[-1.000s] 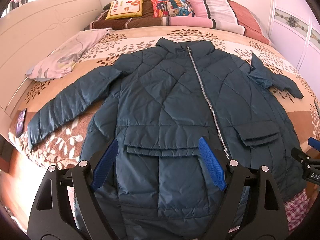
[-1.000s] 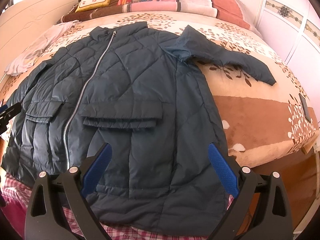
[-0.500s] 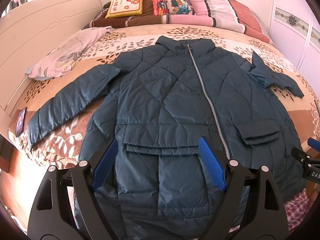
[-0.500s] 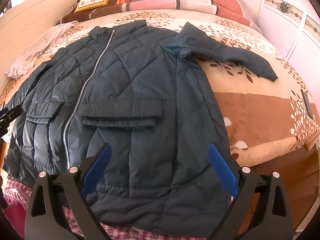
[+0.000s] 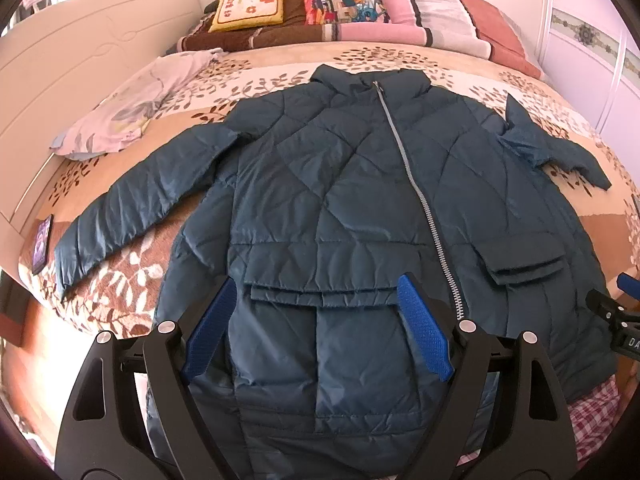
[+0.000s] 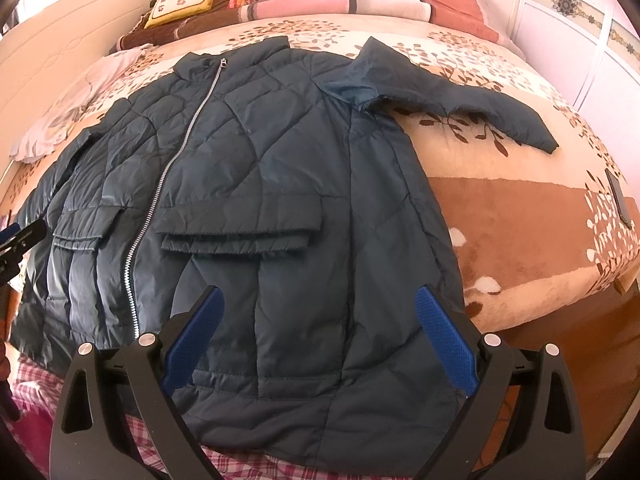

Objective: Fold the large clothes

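Bedroom scene: a wide bed (image 5: 520, 80) with a leaf-print cover, pillows (image 5: 360, 4) stacked at the far end and a white headboard (image 5: 80, 64) along the left. A dark blue quilted jacket (image 5: 328, 184) lies flat on the bed, zipped, front side up. Its collar points to the far end and its hem hangs toward the near edge, so its long axis runs straight away from both tools. The left sleeve (image 5: 136, 208) stretches out to the left; the right sleeve (image 6: 460, 100) reaches out to the right, bunched at the shoulder.

The left tool (image 5: 318, 328) hovers over the near left half of the jacket, above a pocket flap (image 5: 320, 280), fingers spread wide and gripping nothing. The right tool (image 6: 320, 340) hovers over the near right half, also spread wide and empty.

Each sleeve lies on its own tool's side, up and outward from it, so the left tool is nearer the left sleeve and the right tool the right sleeve. No fold looks made yet.
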A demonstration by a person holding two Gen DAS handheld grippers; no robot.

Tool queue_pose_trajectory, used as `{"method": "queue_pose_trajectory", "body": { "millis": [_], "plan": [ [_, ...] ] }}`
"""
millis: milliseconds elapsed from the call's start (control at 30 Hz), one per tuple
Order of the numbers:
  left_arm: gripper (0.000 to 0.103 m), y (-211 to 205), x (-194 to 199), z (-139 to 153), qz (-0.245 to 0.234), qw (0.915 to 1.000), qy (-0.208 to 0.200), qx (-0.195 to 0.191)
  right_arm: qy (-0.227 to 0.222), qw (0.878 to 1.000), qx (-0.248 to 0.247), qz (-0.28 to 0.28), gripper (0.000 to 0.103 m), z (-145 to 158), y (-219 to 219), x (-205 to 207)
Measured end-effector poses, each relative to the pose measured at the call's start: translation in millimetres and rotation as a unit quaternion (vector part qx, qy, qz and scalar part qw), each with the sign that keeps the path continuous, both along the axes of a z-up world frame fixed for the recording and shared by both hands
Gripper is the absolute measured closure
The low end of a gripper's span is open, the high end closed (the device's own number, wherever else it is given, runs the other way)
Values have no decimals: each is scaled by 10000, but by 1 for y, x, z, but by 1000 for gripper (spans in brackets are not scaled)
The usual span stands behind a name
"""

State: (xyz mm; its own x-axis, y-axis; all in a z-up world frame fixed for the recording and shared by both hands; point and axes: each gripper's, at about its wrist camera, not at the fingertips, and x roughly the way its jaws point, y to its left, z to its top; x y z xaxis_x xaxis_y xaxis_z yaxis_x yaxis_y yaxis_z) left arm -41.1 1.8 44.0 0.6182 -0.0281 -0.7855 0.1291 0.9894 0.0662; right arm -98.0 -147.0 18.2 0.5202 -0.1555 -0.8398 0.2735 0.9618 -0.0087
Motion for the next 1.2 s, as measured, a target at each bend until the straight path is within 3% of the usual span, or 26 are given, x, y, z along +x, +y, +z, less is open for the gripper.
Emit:
{"method": "queue_pose_trajectory", "body": {
  "millis": [367,767,1000,1200],
  "plan": [
    [16,-10,12,2,-253,9996,80,115,-109,9998,143,-51,10,0,-10,5],
    [16,-48,50,9,-680,9970,334,161,-414,9918,792,-914,10,9,-102,34],
    [16,-60,66,6,-673,9966,443,143,-806,9759,1109,-1700,13,16,-186,53],
    [16,-61,72,-7,-634,9956,646,241,-1046,9466,1848,-2427,31,13,-272,66]
  ]
}}
